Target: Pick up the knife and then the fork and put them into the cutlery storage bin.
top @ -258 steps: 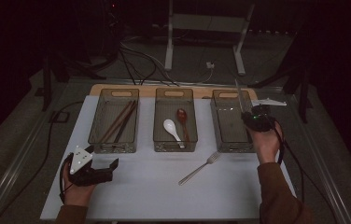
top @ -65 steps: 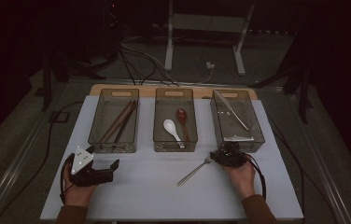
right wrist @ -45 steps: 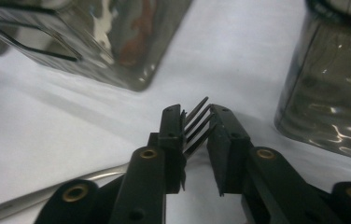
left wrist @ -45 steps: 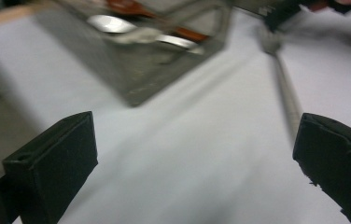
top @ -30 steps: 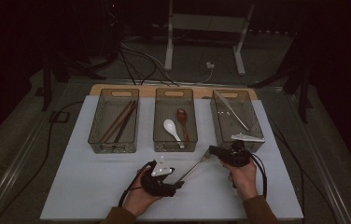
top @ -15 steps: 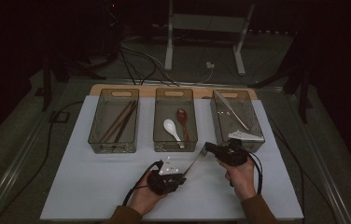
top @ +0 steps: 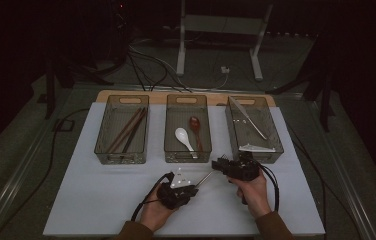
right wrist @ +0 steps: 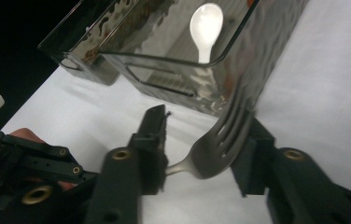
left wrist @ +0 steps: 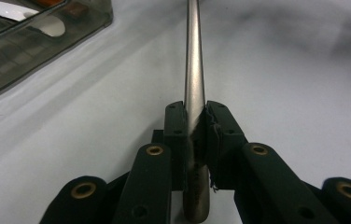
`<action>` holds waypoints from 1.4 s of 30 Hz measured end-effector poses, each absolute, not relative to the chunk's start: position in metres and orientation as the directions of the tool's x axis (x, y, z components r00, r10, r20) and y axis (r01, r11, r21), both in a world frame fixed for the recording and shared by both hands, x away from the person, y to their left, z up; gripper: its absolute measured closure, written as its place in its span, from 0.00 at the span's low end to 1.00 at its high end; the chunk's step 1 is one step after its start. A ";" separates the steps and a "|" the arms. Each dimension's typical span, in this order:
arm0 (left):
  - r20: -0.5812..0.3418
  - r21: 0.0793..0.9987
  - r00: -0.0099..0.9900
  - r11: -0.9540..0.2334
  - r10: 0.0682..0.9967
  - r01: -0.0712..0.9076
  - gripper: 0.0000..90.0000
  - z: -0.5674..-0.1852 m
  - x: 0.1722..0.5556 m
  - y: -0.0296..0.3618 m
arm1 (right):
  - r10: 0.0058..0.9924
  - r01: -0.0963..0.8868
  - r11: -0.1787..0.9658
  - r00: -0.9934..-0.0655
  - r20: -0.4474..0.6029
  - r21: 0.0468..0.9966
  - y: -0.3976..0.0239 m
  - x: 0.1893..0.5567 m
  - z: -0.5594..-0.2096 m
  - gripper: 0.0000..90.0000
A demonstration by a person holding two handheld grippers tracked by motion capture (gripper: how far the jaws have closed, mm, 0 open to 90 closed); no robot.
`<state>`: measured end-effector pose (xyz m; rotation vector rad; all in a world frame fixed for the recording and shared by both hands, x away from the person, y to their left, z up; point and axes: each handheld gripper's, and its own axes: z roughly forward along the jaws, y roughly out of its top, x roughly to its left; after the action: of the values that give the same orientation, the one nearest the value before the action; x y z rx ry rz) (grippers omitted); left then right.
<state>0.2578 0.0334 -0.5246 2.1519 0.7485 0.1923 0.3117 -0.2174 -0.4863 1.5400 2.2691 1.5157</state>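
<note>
Since a second ago my left gripper (top: 192, 189) has closed its jaws on the fork (top: 205, 179) handle, and my right gripper (top: 220, 164) has just been opening its jaws; the fork head sits between them in the right gripper view, pads apart, one possibly still brushing it. Fork is off the bins, over the white mat (top: 101, 200), between both hands, in front of the middle bin (top: 187, 129).

Left grip pinches near the handle end (left wrist: 195, 135), so it's a long lever. I reckon the fork could swing or slip in the pads once the right side lets go fully. If the right gripper pulls away with a tine caught on a pad, it could yank the fork loose. Middle bin wall is close to the tines (right wrist: 225, 135); a bump is possible.

Counts: 1 fork in hand, 3 bins, 2 spoons (top: 183, 137) in the middle bin, chopsticks (top: 128, 130) in the left bin (top: 122, 129) (can't count them), at least 1 thin metal utensil (top: 248, 117) in the right bin (top: 253, 129), 2 grippers.
</note>
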 end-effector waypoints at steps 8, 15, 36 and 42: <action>-0.115 0.790 0.799 -0.433 0.590 0.434 0.91 -0.516 0.254 0.034 | 0.696 0.742 0.054 -0.507 0.508 0.668 -0.208 0.309 -0.497 0.62; -0.138 0.792 0.787 -0.409 0.602 0.452 0.91 -0.515 0.255 0.033 | 0.638 0.763 0.069 -0.529 0.560 0.643 -0.195 0.303 -0.502 0.76; -0.139 0.829 0.761 -0.346 0.634 0.440 0.37 -0.510 0.259 0.041 | 0.596 0.745 0.057 -0.559 0.576 0.664 -0.194 0.298 -0.492 0.97; -0.128 0.841 0.722 -0.311 0.679 0.442 0.20 -0.499 0.262 0.058 | 0.620 0.744 0.053 -0.547 0.562 0.666 -0.201 0.300 -0.489 0.97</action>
<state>0.2624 0.0579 -0.4986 1.9593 0.8586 0.3094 0.3003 -0.2007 -0.4888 1.5438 2.3650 1.6386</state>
